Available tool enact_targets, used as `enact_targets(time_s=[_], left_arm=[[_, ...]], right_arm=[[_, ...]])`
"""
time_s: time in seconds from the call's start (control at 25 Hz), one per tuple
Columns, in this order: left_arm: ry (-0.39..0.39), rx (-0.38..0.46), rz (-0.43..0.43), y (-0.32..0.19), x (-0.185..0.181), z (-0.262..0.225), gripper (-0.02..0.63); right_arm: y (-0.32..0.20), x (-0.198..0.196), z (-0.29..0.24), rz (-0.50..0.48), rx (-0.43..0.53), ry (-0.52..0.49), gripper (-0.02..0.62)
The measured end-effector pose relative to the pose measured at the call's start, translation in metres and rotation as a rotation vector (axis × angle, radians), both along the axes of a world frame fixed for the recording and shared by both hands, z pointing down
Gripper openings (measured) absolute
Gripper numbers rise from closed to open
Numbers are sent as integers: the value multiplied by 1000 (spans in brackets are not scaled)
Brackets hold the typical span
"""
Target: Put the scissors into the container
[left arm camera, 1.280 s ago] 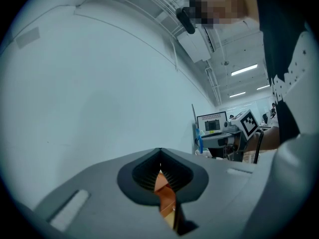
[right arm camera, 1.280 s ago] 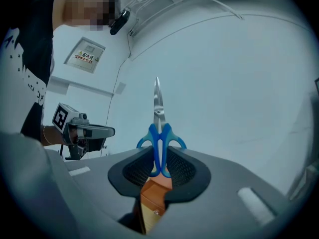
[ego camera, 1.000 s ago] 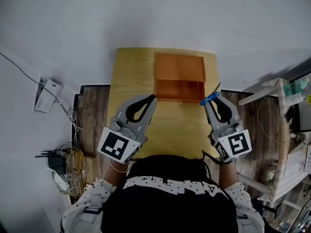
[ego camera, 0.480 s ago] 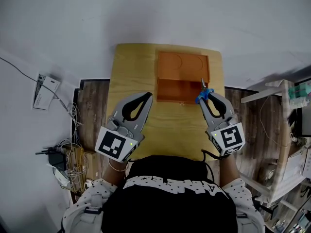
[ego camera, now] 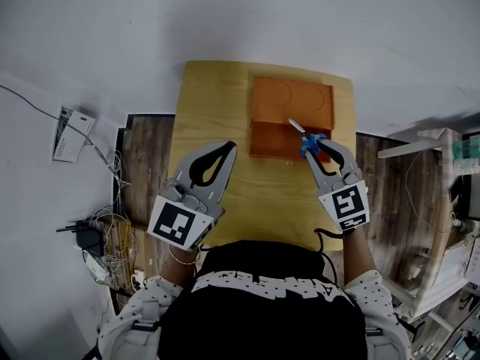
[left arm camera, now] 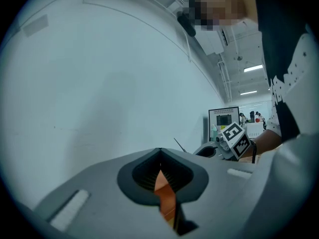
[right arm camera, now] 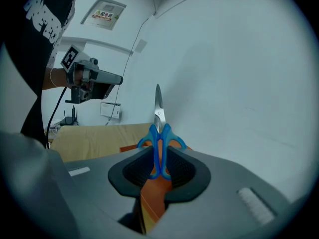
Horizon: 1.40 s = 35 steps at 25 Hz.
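Blue-handled scissors (ego camera: 307, 139) (right arm camera: 158, 133) are clamped by their handles in my right gripper (ego camera: 318, 147) (right arm camera: 158, 156), blades pointing away and up. In the head view they hang over the front part of the orange container (ego camera: 291, 118), an open box with two compartments at the far end of the small wooden table (ego camera: 217, 126). My left gripper (ego camera: 230, 149) (left arm camera: 160, 171) hovers over the table to the left of the container, jaws shut with nothing between them.
The table stands against a white wall (ego camera: 240, 21). Cables and a router (ego camera: 86, 238) lie on the floor at the left. A wooden rack (ego camera: 439, 201) stands at the right. The table's left half (ego camera: 210, 103) is bare wood.
My right gripper has carried the scissors left and forward, from beside the container's right edge to over its front compartment. The left gripper has barely moved.
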<state>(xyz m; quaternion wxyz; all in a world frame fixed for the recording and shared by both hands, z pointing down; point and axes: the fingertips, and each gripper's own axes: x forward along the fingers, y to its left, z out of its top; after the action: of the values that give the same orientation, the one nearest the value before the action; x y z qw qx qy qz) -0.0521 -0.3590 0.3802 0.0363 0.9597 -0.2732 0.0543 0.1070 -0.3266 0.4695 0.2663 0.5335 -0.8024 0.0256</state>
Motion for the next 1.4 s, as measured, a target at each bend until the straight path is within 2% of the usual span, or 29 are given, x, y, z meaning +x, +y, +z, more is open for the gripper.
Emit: enact_targets(time_s=[0.24, 0.36, 0.6, 0.8, 1.08, 1.2, 1.4], left_arm=[[-10, -21, -11, -8, -2, 7, 0], [19, 4, -18, -14, -2, 7, 0], [20, 1, -23, -20, -1, 10, 0], [-21, -42, -23, -21, -3, 17, 0], [-9, -30, -42, -24, -8, 17, 0], [22, -1, -51, -27, -9, 14, 0], [-6, -23, -59, -29, -11, 19, 0]], right_arm=[[-8, -6, 30, -80, -86, 76, 94], [-8, -7, 46, -118, -137, 121, 94], [-12, -3, 72, -164, -215, 190, 94], [-15, -3, 95, -212, -293, 242, 94], [-15, -1, 123, -284, -407, 286, 95], [-15, 0, 129, -290, -432, 291, 95], [-19, 3, 135, -292, -457, 290, 95]])
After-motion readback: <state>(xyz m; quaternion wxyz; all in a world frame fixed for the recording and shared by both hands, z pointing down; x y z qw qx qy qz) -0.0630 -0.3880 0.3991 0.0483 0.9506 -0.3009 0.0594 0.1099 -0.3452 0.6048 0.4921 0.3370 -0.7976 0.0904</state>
